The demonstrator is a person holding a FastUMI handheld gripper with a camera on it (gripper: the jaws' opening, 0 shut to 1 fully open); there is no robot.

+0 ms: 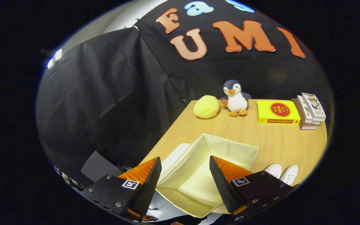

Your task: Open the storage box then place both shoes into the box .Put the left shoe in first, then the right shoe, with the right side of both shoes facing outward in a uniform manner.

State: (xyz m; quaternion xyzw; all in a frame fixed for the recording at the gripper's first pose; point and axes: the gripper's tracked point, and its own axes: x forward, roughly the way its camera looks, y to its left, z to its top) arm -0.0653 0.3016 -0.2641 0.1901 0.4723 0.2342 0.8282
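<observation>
Storage box (pixel 198 175): cream fabric, lid off and interior bare, resting on the wooden table (pixel 273 140) with one corner turned toward you and its far corner pointing at the booth wall; you cannot tell a long axis, since it looks about square from here. Gripper (pixel 184 178): your fingers stand spread wide with nothing between them, the box's near wall lying in the gap. Lid (pixel 175 154) (a pale rounded panel, partly hidden): just beside the box's left wall, at the table's left edge. Shoes (pixel 281 173): white pair, side by side, toes pointing toward the far end of the table, just beyond your right finger and apart from the box. Yellow plush ball (pixel 206 107) and penguin toy (pixel 235 98): far end of the table, close together. Yellow book (pixel 278 112): flat, red round emblem on its cover, writing too small to read. Stacked books (pixel 309 111): just right of it, titles unreadable. Bare tabletop lies open between box and far items. Grey chair back (pixel 100 167): off the table's left edge.
</observation>
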